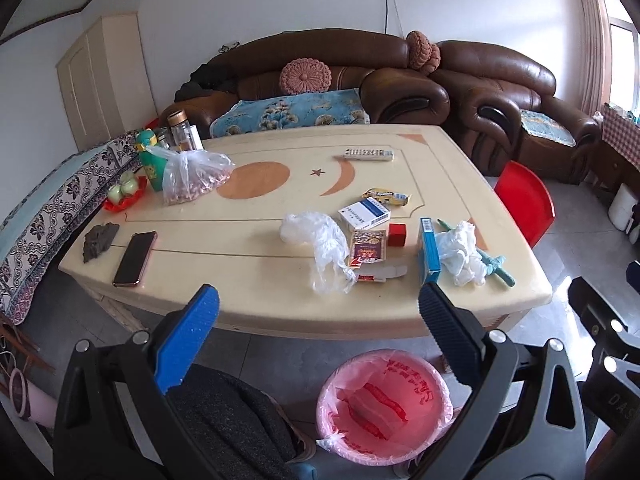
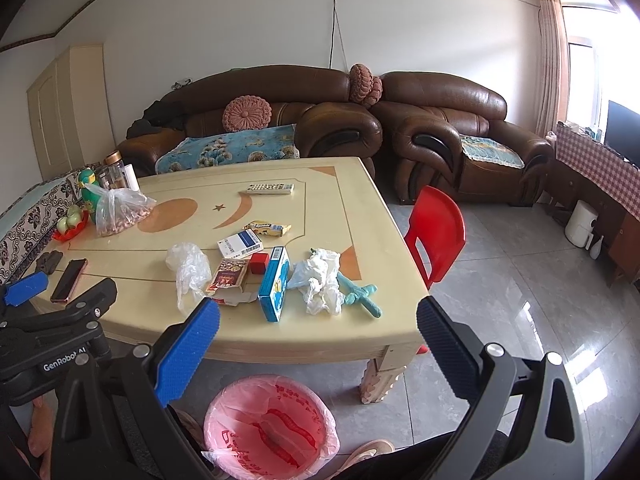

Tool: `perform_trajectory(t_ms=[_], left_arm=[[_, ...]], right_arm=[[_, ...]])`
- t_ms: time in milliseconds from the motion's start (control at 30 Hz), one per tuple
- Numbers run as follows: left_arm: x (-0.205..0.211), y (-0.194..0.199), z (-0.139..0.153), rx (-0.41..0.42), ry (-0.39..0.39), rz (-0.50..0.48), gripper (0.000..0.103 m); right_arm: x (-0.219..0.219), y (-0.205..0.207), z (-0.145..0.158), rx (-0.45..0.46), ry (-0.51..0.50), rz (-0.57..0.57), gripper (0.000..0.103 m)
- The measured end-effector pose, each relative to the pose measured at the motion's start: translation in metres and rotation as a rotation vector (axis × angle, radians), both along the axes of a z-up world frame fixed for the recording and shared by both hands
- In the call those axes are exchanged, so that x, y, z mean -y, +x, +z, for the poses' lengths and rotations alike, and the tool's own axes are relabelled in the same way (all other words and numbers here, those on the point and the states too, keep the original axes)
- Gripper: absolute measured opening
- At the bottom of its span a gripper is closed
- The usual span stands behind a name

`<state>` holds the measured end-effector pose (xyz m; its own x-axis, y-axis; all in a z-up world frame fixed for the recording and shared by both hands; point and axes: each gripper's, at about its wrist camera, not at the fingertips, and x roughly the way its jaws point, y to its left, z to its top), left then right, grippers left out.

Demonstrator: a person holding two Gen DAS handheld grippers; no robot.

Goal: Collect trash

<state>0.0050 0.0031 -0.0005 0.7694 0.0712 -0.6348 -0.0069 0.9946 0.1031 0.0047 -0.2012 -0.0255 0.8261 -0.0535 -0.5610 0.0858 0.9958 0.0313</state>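
Trash lies on the cream table (image 1: 248, 300) (image 2: 320, 336): a crumpled clear plastic bag (image 1: 320, 244) (image 2: 190, 270), a red card box (image 1: 366, 248) (image 2: 229, 274), a blue carton (image 1: 429, 250) (image 2: 275, 282), crumpled white tissue (image 1: 462, 252) (image 2: 322, 280), a white-blue box (image 1: 363, 212) (image 2: 240, 243) and a yellow wrapper (image 1: 386, 197) (image 2: 267, 229). A pink-lined bin (image 1: 384, 404) (image 2: 270, 428) stands on the floor before the table. My left gripper (image 1: 318, 320) is open and empty, held back from the table's near edge. My right gripper (image 2: 318, 328) is open and empty too.
A phone (image 1: 135, 258) (image 2: 69, 280), a remote (image 1: 369, 154) (image 2: 270, 189), a bag of nuts (image 1: 192, 178) (image 2: 118, 210), bottles and fruit sit on the table's left and far side. A red chair (image 1: 528, 204) (image 2: 438, 232) stands at its right. Brown sofas (image 1: 320, 80) stand behind.
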Motion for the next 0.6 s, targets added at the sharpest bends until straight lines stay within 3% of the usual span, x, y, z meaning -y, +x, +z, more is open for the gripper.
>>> perform_trajectory(t_ms=[600], left_arm=[[0.0035,-0.0061,0.0019,0.016,-0.025,-0.037,0.098]], right_arm=[[0.0019,-0.0015,-0.0004,0.002,0.004,-0.003,0.097]])
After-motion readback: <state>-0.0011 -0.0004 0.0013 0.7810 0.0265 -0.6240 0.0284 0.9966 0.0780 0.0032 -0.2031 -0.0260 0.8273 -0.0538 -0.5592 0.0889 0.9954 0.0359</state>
